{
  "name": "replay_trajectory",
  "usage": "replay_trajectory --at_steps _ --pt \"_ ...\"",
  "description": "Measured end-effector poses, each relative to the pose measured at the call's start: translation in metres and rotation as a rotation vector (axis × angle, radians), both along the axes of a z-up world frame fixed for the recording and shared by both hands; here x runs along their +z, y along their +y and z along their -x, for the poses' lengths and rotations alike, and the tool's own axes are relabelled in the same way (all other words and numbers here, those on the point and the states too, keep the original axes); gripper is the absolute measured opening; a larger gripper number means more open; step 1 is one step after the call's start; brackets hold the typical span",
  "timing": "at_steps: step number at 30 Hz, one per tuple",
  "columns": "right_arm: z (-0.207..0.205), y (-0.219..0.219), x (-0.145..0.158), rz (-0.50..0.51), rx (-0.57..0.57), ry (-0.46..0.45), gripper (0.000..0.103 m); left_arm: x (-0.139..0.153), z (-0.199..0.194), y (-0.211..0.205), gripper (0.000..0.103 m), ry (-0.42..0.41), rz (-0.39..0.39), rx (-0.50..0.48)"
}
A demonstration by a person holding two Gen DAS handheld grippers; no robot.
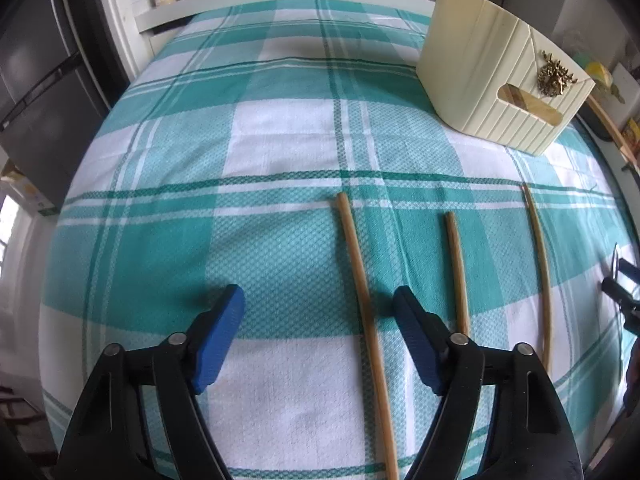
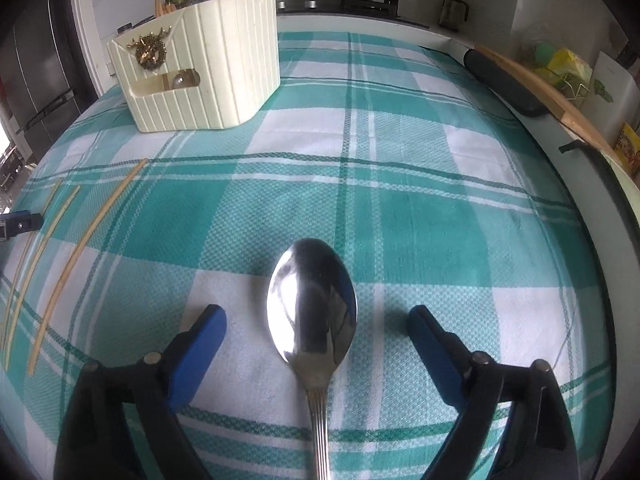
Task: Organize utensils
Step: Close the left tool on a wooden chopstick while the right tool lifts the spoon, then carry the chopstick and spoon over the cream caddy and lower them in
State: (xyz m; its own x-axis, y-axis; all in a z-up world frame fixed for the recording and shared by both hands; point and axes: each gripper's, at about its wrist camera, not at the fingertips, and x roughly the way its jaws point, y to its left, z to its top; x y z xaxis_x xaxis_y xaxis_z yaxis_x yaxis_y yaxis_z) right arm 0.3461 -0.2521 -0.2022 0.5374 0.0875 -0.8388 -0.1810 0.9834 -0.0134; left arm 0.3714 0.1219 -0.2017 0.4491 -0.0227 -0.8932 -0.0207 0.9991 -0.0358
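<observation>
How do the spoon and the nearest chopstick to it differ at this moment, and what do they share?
The spoon is shiny metal with a broad oval bowl; the chopstick is a thin, pale wooden stick. The spoon lies between the open fingers of the right gripper, handle toward the camera; the chopstick lies far off to the left, outside them, beside two others. Both rest flat on the checked cloth, outside the cream holder.
</observation>
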Motion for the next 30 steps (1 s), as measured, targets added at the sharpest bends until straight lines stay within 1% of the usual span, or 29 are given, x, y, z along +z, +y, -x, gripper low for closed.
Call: replay_trajectory --at_steps 1,2,3,4,5,7,10,17,21,26,30 --pt "0.0 0.0 0.001 -0.002 0.0 -0.007 0.073 0.0 -0.003 -0.003 0.068 0.001 -0.012 -0.007" --pt "-0.001 0.001 0.003 0.0 -0.002 -0.013 0.064 0.001 -0.006 -0.007 0.056 -0.005 -0.025 -0.016" --pt "-0.003 0.001 0.004 -0.011 0.003 -0.013 0.046 0.002 -0.007 -0.011 0.035 -0.015 -0.027 -0.03" --pt "-0.006 0.001 0.005 -0.015 0.002 -0.012 0.042 0.003 -0.01 -0.015 0.022 -0.02 -0.015 -0.053" --pt "-0.008 0.001 0.005 -0.018 0.001 -0.008 0.042 0.003 -0.011 -0.02 0.006 -0.018 0.002 -0.071" --pt "-0.008 -0.001 0.008 -0.054 0.005 -0.016 0.042 0.006 -0.012 -0.025 0.004 -0.028 -0.011 -0.06" --pt "-0.002 -0.004 0.024 -0.097 0.012 -0.069 0.042 0.023 -0.002 -0.024 0.004 -0.086 0.03 -0.04" --pt "0.033 0.001 0.091 -0.16 0.082 -0.229 0.042 0.106 0.05 -0.019 0.004 -0.315 0.077 -0.014" --pt "0.053 0.005 0.124 -0.174 0.108 -0.306 0.042 0.147 0.076 -0.022 0.004 -0.421 0.113 -0.018" --pt "0.061 0.007 0.148 -0.2 0.111 -0.358 0.042 0.18 0.092 -0.031 0.004 -0.489 0.154 -0.048" --pt "0.052 0.006 0.163 -0.222 0.097 -0.378 0.042 0.197 0.089 -0.041 0.004 -0.517 0.151 -0.078"
